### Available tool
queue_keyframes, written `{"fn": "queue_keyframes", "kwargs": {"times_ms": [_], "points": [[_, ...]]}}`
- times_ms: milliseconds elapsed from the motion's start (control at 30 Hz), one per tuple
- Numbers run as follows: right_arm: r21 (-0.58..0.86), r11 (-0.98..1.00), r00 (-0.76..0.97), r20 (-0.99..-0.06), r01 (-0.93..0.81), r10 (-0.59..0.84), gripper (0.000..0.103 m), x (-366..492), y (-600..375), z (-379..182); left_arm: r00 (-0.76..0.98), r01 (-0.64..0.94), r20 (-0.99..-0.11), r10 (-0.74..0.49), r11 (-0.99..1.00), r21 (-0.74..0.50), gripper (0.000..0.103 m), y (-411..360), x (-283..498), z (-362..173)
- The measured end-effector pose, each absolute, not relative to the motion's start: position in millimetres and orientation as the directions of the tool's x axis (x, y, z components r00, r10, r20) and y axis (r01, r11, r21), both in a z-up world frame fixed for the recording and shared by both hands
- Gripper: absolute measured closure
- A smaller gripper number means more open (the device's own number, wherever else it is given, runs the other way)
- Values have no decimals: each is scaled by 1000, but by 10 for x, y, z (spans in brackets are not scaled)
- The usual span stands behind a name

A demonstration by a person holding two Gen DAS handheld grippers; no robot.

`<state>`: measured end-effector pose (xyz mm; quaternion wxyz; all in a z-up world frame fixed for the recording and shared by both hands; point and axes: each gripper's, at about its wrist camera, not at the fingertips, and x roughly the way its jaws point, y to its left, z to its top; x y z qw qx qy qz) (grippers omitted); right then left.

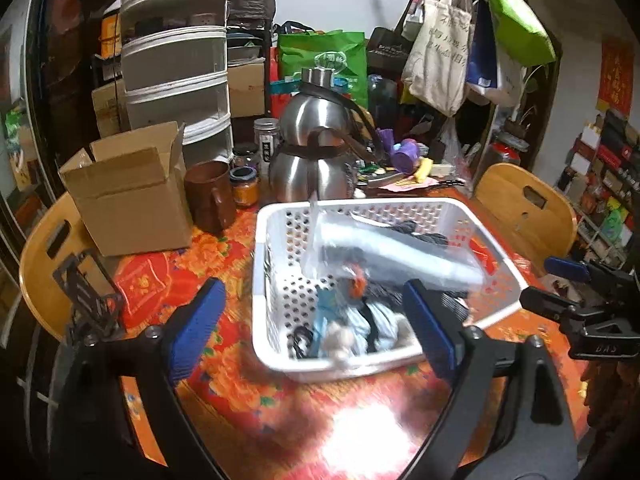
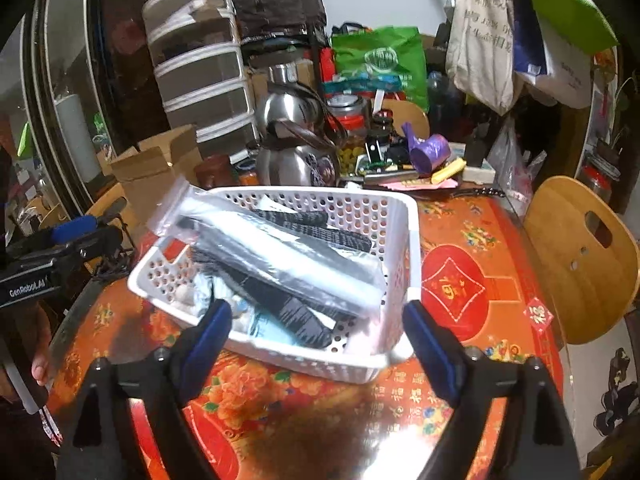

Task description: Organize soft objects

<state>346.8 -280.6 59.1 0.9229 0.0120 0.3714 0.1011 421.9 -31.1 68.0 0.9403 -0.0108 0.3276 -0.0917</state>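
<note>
A white perforated plastic basket (image 1: pixel 280 240) (image 2: pixel 396 240) stands on the red and orange patterned table. It holds a clear plastic bag (image 1: pixel 400 252) (image 2: pixel 280 256) with a dark item inside, black knit pieces (image 2: pixel 304 220) and light blue soft items (image 1: pixel 340 316). My left gripper (image 1: pixel 316 320) is open and empty just in front of the basket's near edge. My right gripper (image 2: pixel 316 328) is open and empty at the basket's near rim. The right gripper also shows at the right edge of the left wrist view (image 1: pixel 576 284).
An open cardboard box (image 1: pixel 128 192), a brown mug (image 1: pixel 210 200), small jars and steel kettles (image 1: pixel 316 148) stand behind the basket. Clutter with a purple item (image 2: pixel 430 152) lies at the back. Wooden chairs (image 2: pixel 580 256) (image 1: pixel 44 264) flank the table. Bags hang above.
</note>
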Motion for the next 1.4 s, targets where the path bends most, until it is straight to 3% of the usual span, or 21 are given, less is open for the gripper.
{"fn": "queue_keyframes", "kwargs": {"times_ms": [67, 400, 600, 733, 1400], "points": [[85, 982, 722, -667, -170, 183, 9, 3303, -2796, 655, 790, 164, -587, -178, 983, -77, 0, -278, 4006, 707], [-61, 993, 814, -578, -102, 48, 9, 2096, -2627, 806, 857, 137, -504, -108, 990, 20, 0, -211, 2660, 854], [23, 999, 822, -567, -43, 48, 9, 1404, -2599, 769, 850, 156, -507, -141, 988, -12, 0, -215, 1903, 806], [15, 1000, 827, -563, 23, -10, 2, 1172, -2560, 814, 851, 158, -503, -148, 987, -23, 0, -251, 1565, 859], [28, 999, 795, -606, -20, 33, 2, 1355, -2431, 828, 841, 119, -524, -132, 991, -59, 0, -265, 1699, 866]]}}
